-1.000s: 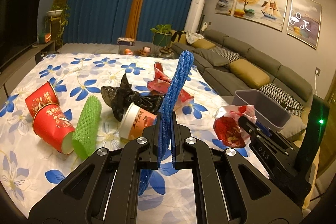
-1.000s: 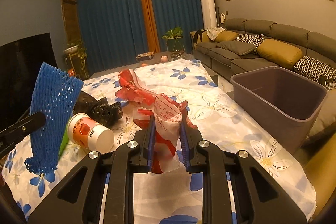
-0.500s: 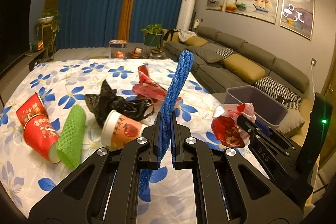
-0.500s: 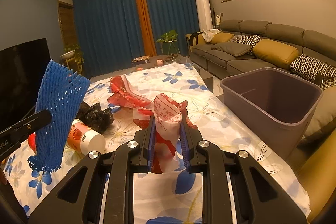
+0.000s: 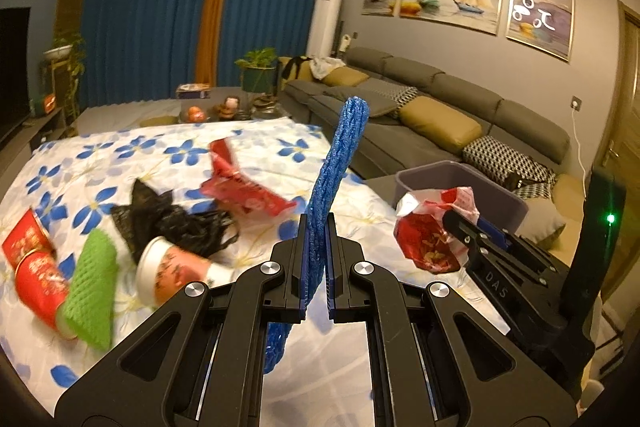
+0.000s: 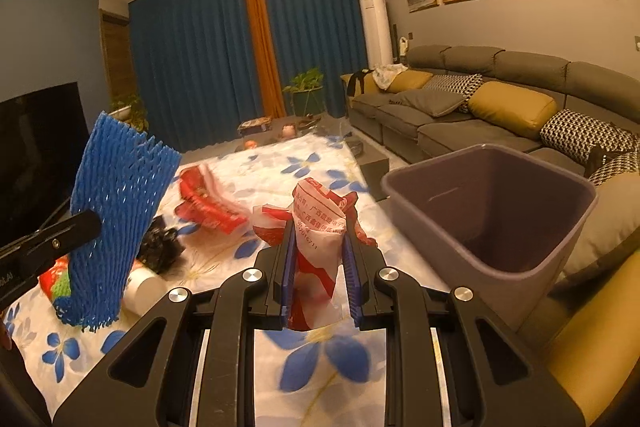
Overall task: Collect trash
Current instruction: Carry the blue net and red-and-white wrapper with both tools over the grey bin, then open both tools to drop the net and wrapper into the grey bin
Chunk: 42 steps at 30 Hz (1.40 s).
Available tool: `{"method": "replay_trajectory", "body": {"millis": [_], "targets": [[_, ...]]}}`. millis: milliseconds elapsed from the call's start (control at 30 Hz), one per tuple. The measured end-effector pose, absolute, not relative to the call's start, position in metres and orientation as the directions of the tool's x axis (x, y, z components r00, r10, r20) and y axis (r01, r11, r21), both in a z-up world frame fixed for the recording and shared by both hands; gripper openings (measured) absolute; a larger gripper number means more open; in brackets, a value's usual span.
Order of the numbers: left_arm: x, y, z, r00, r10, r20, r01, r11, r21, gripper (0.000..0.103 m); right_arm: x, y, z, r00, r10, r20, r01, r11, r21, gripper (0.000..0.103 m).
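My left gripper (image 5: 317, 227) is shut on a blue foam net sleeve (image 5: 340, 155), held upright above the table; the sleeve also shows in the right wrist view (image 6: 116, 207). My right gripper (image 6: 318, 231) is shut on a crumpled red-and-white wrapper (image 6: 320, 223), which also shows in the left wrist view (image 5: 432, 227). A grey trash bin (image 6: 492, 227) stands open to the right of the table, close to the right gripper; the left wrist view shows it too (image 5: 460, 183).
On the flowered tablecloth (image 5: 160, 155) lie a red wrapper (image 5: 240, 187), a black plastic bag (image 5: 172, 219), a white paper cup (image 5: 172, 271), a green foam net (image 5: 92, 291) and red cups (image 5: 36, 267). A grey sofa (image 6: 500, 107) runs along the right.
Both grippers have moved right toward the bin with their loads still held. The bin looks larger and nearer in the right wrist view.
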<state>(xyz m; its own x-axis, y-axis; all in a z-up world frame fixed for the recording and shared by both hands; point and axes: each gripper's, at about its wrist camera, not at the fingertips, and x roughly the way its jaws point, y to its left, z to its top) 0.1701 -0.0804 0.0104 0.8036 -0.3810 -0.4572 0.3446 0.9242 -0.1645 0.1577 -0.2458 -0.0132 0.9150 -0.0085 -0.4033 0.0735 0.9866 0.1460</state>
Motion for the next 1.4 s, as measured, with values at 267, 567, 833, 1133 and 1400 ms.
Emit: {"method": "replay_trajectory", "body": {"millis": [267,567,833,1133,1400], "targets": [[0.187,-0.130,0.028,0.760,-0.483,-0.434,0.462,0.872,-0.161,0.006,0.156,-0.290,0.010,0.936,-0.077,-0.343,0.136,0.979,0.152,0.023],[0.228,-0.207,0.044,0.672,-0.632,-0.386,0.597,0.771,-0.224,0.006,0.160,-0.344,0.027,0.933,-0.219,-0.287,0.262,0.957,0.121,0.024],[0.260,-0.256,0.032,0.609,-0.692,-0.388,0.648,0.716,-0.260,0.006,0.171,-0.373,0.016,0.916,-0.265,-0.302,0.314,0.941,0.125,0.024],[0.279,-0.291,0.021,0.550,-0.739,-0.389,0.691,0.665,-0.284,0.006,0.175,-0.391,0.009,0.903,-0.290,-0.317,0.344,0.930,0.132,0.026],[0.286,-0.315,0.006,0.516,-0.746,-0.421,0.702,0.650,-0.292,0.006,0.174,-0.395,0.005,0.897,-0.300,-0.324,0.360,0.922,0.144,0.026]]}}
